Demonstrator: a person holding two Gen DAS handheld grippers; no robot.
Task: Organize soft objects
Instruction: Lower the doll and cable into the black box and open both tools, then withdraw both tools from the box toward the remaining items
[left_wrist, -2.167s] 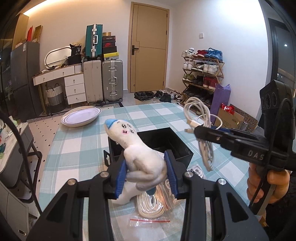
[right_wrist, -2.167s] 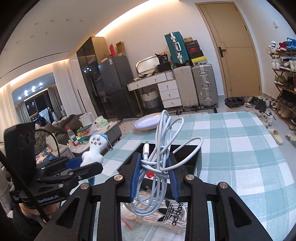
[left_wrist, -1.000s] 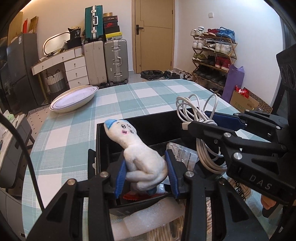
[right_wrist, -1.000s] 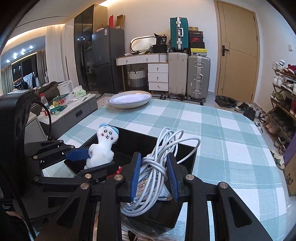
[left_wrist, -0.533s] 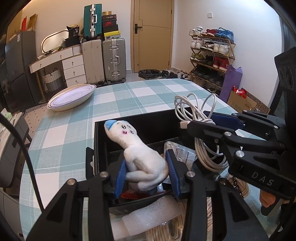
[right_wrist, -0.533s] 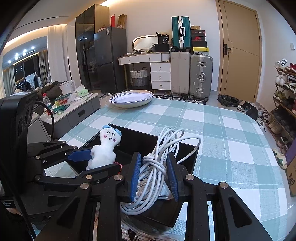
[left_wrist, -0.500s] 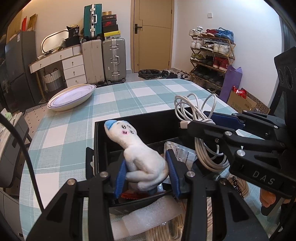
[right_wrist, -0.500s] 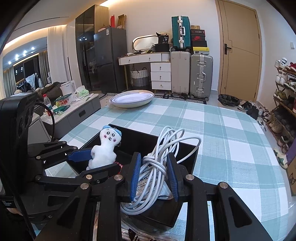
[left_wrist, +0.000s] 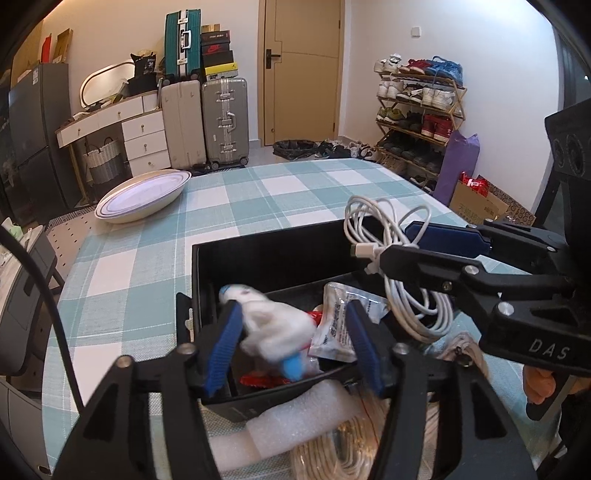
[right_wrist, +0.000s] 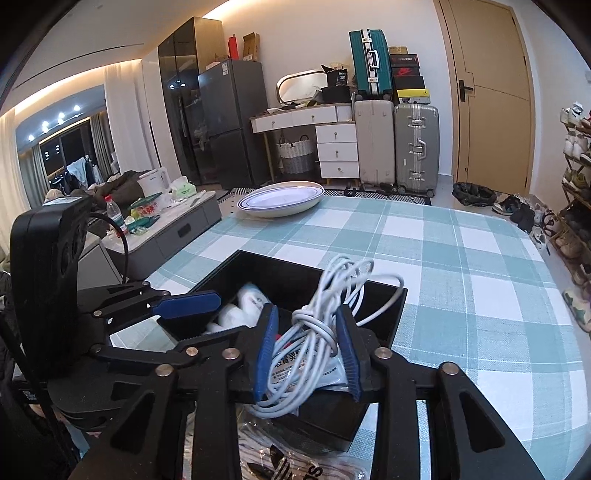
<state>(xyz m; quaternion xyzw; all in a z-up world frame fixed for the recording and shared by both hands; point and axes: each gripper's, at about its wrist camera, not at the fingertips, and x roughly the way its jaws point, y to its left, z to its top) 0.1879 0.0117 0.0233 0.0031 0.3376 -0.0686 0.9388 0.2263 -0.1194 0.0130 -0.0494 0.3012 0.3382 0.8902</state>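
**A:** Checked tablecloth (left_wrist: 155, 258), teal and white, covers the whole table. What sits on it, from the left?

**B:** At about ten o'clock in the left wrist view, a white plate (left_wrist: 142, 195) lies near the far edge. At the centre stands a black box (left_wrist: 266, 254), open at the top.

**A:** And the left gripper (left_wrist: 291, 343)?

**B:** It hangs over the near left part of the box with its blue pads (left_wrist: 223, 347) spread apart. The plush toy (left_wrist: 273, 332) lies between them, blurred and tipped over, inside the box. It seems free of the right pad; whether it touches the left one cannot be told. In the right wrist view the toy (right_wrist: 240, 306) shows low in the box, just beside the left gripper's (right_wrist: 207, 314) upper finger.

**A:** What else is in the box?

**B:** A foil packet (left_wrist: 340, 325) just right of the toy, and something red (left_wrist: 258, 380) under it.

**A:** Then the right gripper (right_wrist: 306, 350)?

**B:** Its fingers are clamped on a coiled white cable (right_wrist: 325, 317), which loops up toward twelve o'clock over the box (right_wrist: 384, 317). In the left wrist view that gripper (left_wrist: 399, 251) enters from three o'clock, the cable (left_wrist: 402, 273) dangling above the box's right side.

**A:** Anything at six o'clock?

**B:** White foam (left_wrist: 288, 424) and a bundle of pale cord (left_wrist: 332, 454) lie in front of the box.
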